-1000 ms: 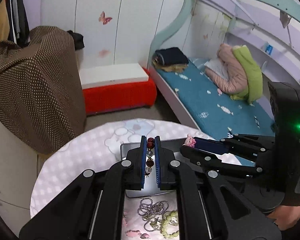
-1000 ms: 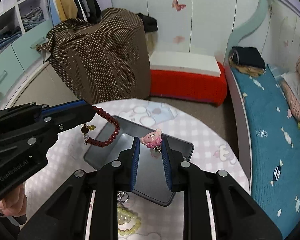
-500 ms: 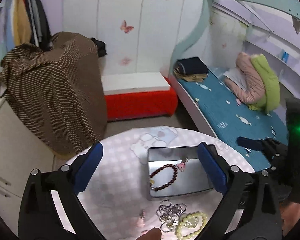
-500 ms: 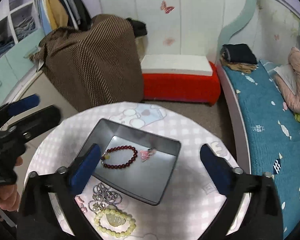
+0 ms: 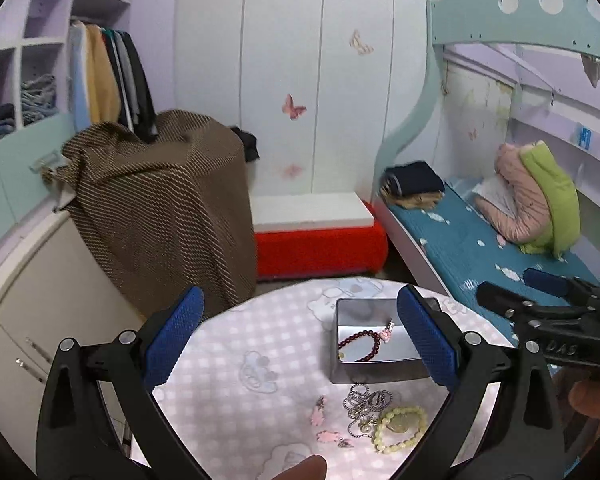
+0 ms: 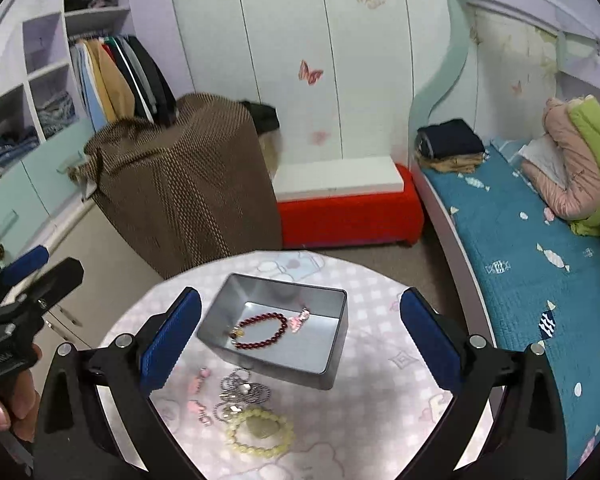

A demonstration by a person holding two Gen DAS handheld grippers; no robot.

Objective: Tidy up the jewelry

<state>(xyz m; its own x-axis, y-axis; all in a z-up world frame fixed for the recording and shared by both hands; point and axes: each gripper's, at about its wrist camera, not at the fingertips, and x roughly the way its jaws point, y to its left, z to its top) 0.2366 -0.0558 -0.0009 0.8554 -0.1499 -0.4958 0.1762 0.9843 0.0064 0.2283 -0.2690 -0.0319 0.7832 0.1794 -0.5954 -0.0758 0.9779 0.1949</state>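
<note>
Already the red bead bracelet [image 6: 260, 330] and pink charm [image 6: 299, 319] lie inside the grey tin [image 6: 216, 312] — sorted — while the silver chain [image 6: 242, 394], yellow bead bracelet [image 6: 260, 432] and pink earrings [image 6: 198, 394] wait near the table's [image 6: 380, 400] front edge; the left gripper [image 5: 300, 344] and right gripper [image 6: 300, 340] hang spread wide and empty above, ready for another pick.

A round table [image 6: 380, 364] with a pale pink-and-white checked cover printed with cartoon figures carries everything. Toward its far side sits a grey metal tray [image 6: 336, 356], rectangular and set at an angle in the right wrist view. Nearer the camera, directly on the cover, lie a tangled silver chain [image 6: 242, 394], a pale yellow bead bracelet [image 6: 260, 432] touching the chain's near edge, and a few small pink charms [image 6: 198, 394] just to the left of the chain, possibly earrings, too small to tell.
</note>
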